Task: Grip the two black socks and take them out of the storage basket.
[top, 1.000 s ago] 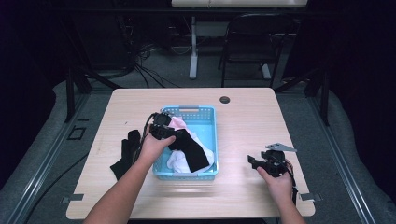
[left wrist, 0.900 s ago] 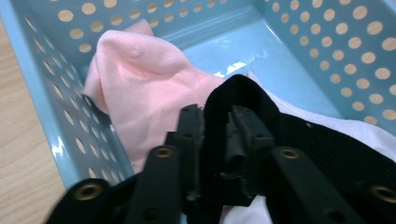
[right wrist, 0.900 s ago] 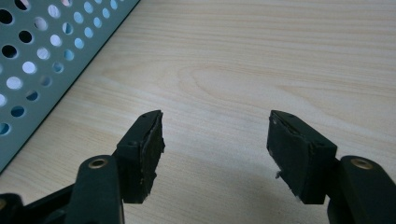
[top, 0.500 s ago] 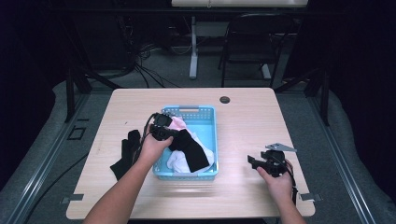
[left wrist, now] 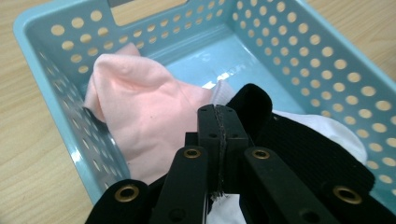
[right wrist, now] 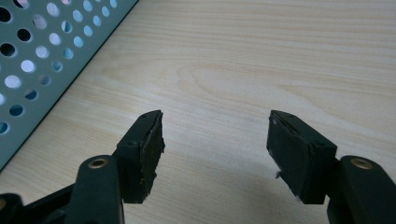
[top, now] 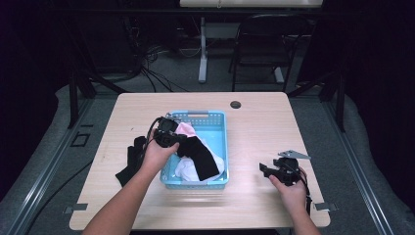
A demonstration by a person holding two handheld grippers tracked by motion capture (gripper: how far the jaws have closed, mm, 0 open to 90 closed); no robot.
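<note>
A light blue perforated basket [top: 215, 115] [left wrist: 42, 56] stands at the table's middle. It holds a pink cloth [top: 185, 129] [left wrist: 149, 112], a white cloth [top: 185, 169] [left wrist: 338, 128] and a black sock [top: 203, 157] [left wrist: 303, 149]. My left gripper [top: 178, 140] [left wrist: 218, 122] is over the basket's left side, jaws shut, with the black sock hanging from it across the other cloths. My right gripper [top: 265, 169] [right wrist: 215, 140] rests low over bare wood to the right of the basket [right wrist: 28, 56], open, nothing between its jaws.
More dark clothing [top: 129, 159] lies on the table left of the basket. A round black grommet [top: 235, 104] sits near the far edge. Beyond the table stand a chair [top: 264, 39] and a stand amid cables on the floor.
</note>
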